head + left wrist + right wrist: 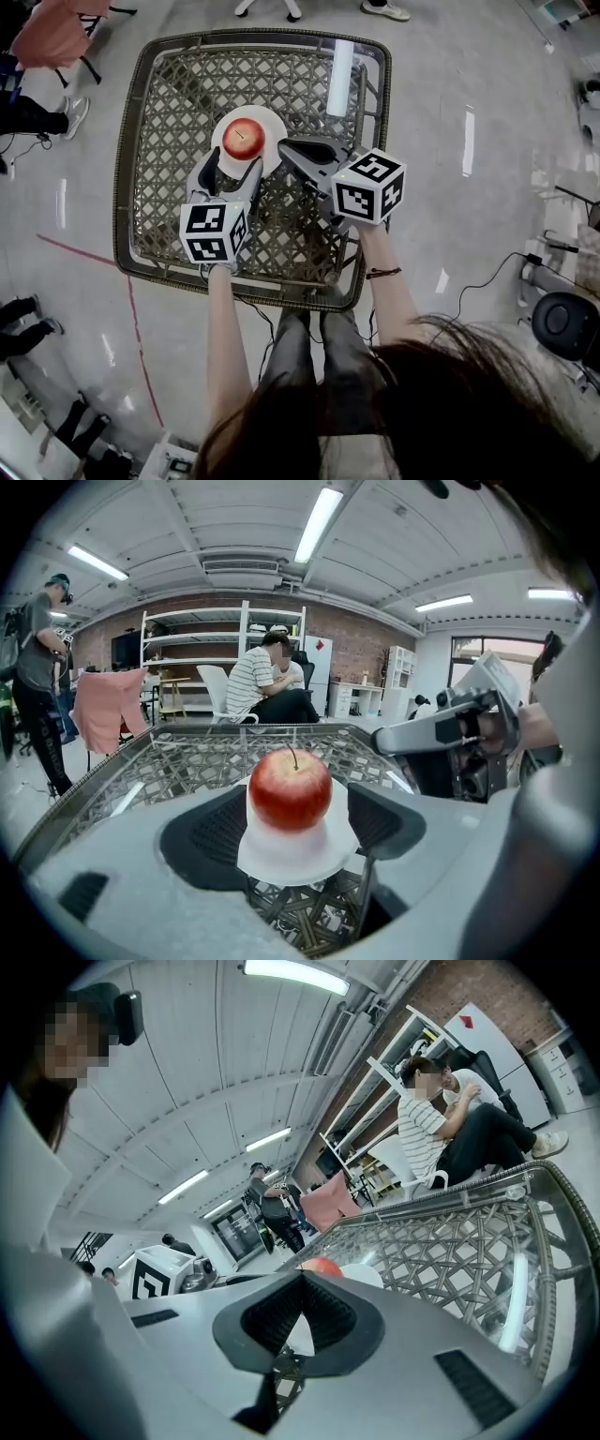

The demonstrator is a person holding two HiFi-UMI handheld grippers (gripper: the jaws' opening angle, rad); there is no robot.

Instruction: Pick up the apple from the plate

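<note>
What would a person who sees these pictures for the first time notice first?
A red apple sits on a white plate in the middle of a woven table. The left gripper holds open jaws either side of it, not touching; the right gripper, shut, lies just right of the plate.

Long ceiling tubes (319,522) above and beyond the left gripper (295,822) give bright, even light. They glare as white streaks on the glossy floor (467,141) and on the table (339,77) top ahead of the right gripper (285,146). Shadows are soft. Both gripper views bow at the edges and have dark corners. Each gripper's near body is blurred, while the apple (290,787) is sharp.
</note>
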